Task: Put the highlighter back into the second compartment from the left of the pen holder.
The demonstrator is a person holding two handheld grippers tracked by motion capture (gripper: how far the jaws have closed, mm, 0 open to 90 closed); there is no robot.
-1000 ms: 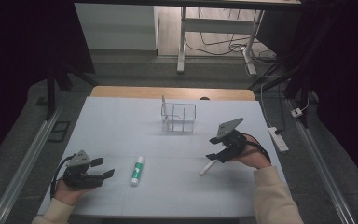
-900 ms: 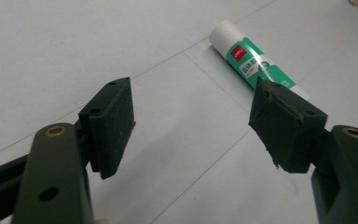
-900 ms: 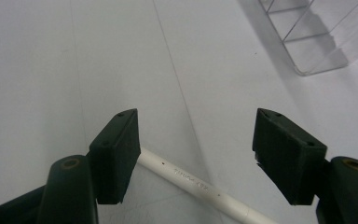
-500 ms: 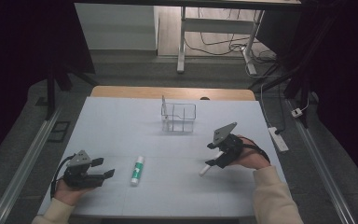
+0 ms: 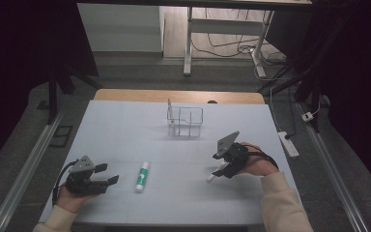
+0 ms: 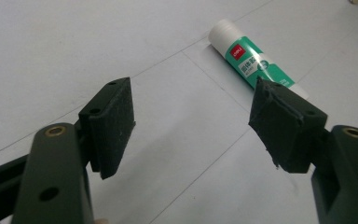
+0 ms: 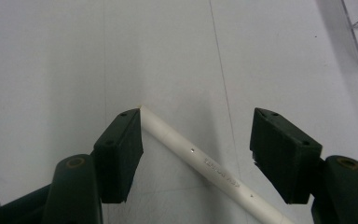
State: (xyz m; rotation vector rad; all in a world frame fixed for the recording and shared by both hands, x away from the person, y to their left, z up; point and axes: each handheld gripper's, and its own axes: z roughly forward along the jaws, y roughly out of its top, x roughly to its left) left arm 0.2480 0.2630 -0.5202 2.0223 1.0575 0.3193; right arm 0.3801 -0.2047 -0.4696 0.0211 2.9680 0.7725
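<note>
Right gripper view: white pen (image 7: pixel 200 161) is cut off at the bottom edge, lying slantwise between the released jaws of the right gripper (image 7: pixel 196 149), one end hidden behind a pad. Near the table's (image 5: pixel 125 125) front edge, left gripper (image 5: pixel 107 180) is held low, spread wide, empty, beside glue stick (image 5: pixel 142 176).

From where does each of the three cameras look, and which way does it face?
High view: above the person's side, facing forward and down on the table; forearms, both hands.
Left gripper view: rides the left gripper, facing the glue stick; open jaws.
Right gripper view: rides the right gripper, over the white pen; open jaws.
Shared: high view also shows both things.
</note>
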